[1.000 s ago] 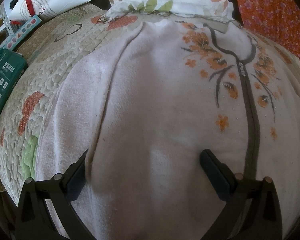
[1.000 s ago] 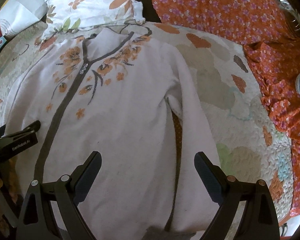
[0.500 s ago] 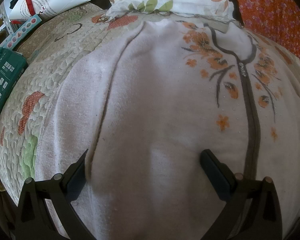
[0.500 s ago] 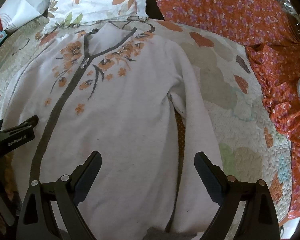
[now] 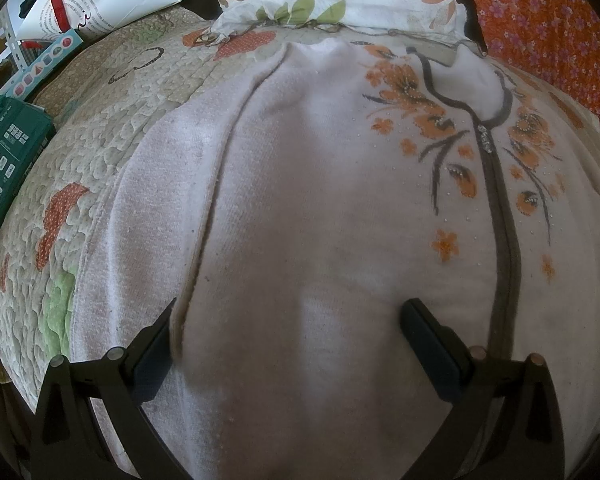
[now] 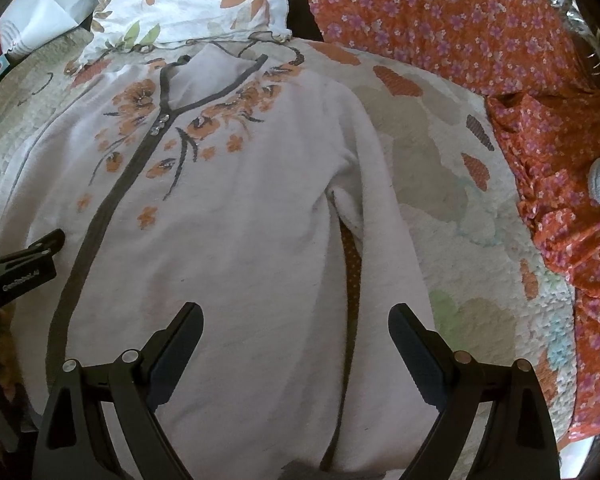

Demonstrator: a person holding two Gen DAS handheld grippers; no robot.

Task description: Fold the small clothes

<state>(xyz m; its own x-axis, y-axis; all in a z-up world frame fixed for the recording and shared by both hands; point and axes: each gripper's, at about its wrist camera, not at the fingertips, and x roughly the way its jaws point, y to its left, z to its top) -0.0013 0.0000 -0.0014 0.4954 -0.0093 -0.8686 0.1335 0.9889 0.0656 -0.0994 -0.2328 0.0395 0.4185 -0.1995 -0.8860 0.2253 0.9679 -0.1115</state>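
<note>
Since a second ago my right claw (image 6: 296,332) has drawn back a little, so more of the white fleece zip jacket with orange embroidered flowers (image 6: 228,208) shows; my left claw (image 5: 288,328) has barely shifted. Both claws gape wide and hold nothing, hovering over the jacket's lower half. It lies flat, front up, zipped, on the cream quilted bedspread (image 6: 452,184), collar toward the floral pillow (image 6: 188,4), sleeves lying alongside the body. I judge folding hasn't begun: sleeves and sides still need turning in, then the hem brought up toward the collar.
</note>
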